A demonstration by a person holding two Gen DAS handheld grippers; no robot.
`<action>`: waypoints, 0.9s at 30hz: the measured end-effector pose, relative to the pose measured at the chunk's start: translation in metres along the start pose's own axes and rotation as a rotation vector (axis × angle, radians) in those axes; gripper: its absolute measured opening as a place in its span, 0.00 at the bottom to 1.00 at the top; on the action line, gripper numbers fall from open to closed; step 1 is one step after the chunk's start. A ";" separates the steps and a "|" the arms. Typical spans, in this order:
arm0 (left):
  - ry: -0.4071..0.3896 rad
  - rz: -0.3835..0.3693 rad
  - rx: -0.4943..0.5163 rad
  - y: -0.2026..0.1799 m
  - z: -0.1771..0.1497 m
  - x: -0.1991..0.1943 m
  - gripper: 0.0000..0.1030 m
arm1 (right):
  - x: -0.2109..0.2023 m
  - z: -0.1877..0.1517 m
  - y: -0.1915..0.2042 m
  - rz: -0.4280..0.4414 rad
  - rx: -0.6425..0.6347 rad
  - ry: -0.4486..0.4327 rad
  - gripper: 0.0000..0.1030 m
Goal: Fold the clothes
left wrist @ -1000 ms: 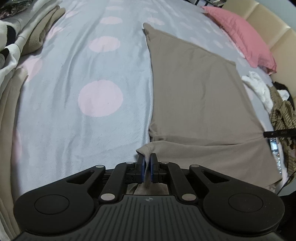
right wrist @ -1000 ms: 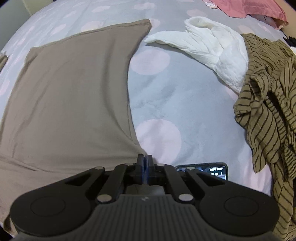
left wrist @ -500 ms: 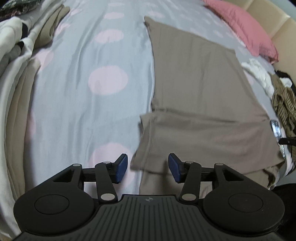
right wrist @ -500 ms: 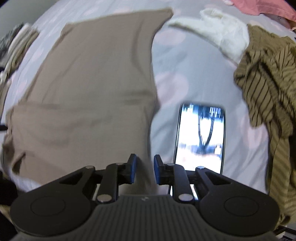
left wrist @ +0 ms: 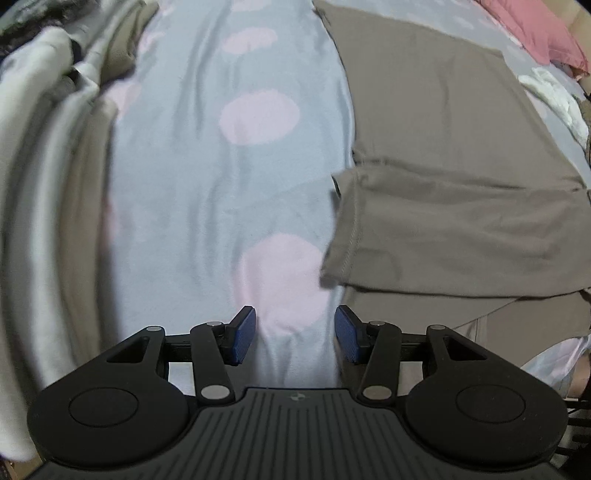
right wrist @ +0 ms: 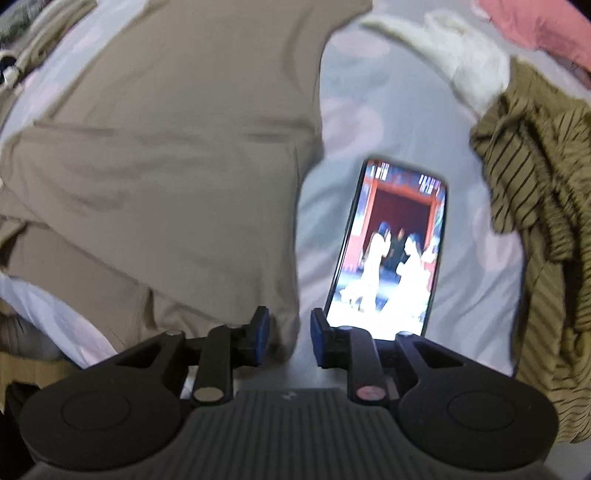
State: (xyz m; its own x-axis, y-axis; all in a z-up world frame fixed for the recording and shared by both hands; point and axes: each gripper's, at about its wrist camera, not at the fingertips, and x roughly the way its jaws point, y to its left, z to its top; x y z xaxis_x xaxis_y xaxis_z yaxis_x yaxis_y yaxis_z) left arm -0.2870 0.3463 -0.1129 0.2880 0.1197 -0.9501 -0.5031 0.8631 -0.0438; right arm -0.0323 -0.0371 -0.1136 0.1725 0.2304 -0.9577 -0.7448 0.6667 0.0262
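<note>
Now the left gripper (left wrist: 294, 334) hangs with its blue pads (left wrist: 242, 334) spread wide and nothing between them, over a pink dot on the grey-blue bedsheet (left wrist: 207, 177). Just ahead and to its right lies the taupe garment (left wrist: 436, 147), spread flat on the bed, and its near end is folded up over itself so that a stitched hem edge runs down the left side of the doubled layer. Over at the far left, a heap of pale, folded fabrics (left wrist: 48, 155) sits blurred along the edge of the bed. A pink pillow (left wrist: 532, 33) shows at the top right corner, with a bit of white cloth below it. Switching to the right wrist view, the right gripper (right wrist: 288, 338) is parted too, jaws a little way apart and gripping nothing, poised over the garment's (right wrist: 166, 147) right edge, with that edge running down between the pads; whether it touches the fabric I cannot tell. Right beside it on the sheet lies a phone (right wrist: 391, 247), screen lit with a blurry red-framed scene. Beyond the phone, an olive striped garment (right wrist: 543, 221) is bunched at the right, and a white cloth (right wrist: 461, 62) sprawls above it.
</note>
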 end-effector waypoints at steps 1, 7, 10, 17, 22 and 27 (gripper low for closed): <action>-0.023 -0.011 -0.007 0.002 0.002 -0.006 0.45 | -0.005 0.004 -0.002 0.011 0.013 -0.018 0.31; -0.157 -0.157 -0.067 0.004 0.037 -0.036 0.47 | -0.025 0.047 -0.012 0.077 0.084 -0.109 0.36; -0.204 -0.206 -0.070 0.000 0.063 -0.040 0.49 | -0.028 0.076 -0.018 0.105 0.103 -0.142 0.37; -0.252 -0.209 -0.046 -0.007 0.132 -0.009 0.49 | -0.005 0.138 -0.045 0.149 0.197 -0.184 0.37; -0.259 -0.230 -0.065 -0.008 0.171 0.029 0.49 | 0.028 0.180 -0.060 0.171 0.238 -0.204 0.37; -0.258 -0.233 -0.095 -0.008 0.213 0.071 0.49 | 0.062 0.221 -0.072 0.215 0.264 -0.229 0.37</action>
State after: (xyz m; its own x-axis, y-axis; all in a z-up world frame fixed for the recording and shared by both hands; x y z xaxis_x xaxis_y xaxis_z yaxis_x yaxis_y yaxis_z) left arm -0.0886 0.4528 -0.1145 0.5944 0.0554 -0.8023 -0.4695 0.8339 -0.2903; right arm 0.1749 0.0859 -0.1110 0.1919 0.5162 -0.8347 -0.5936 0.7383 0.3201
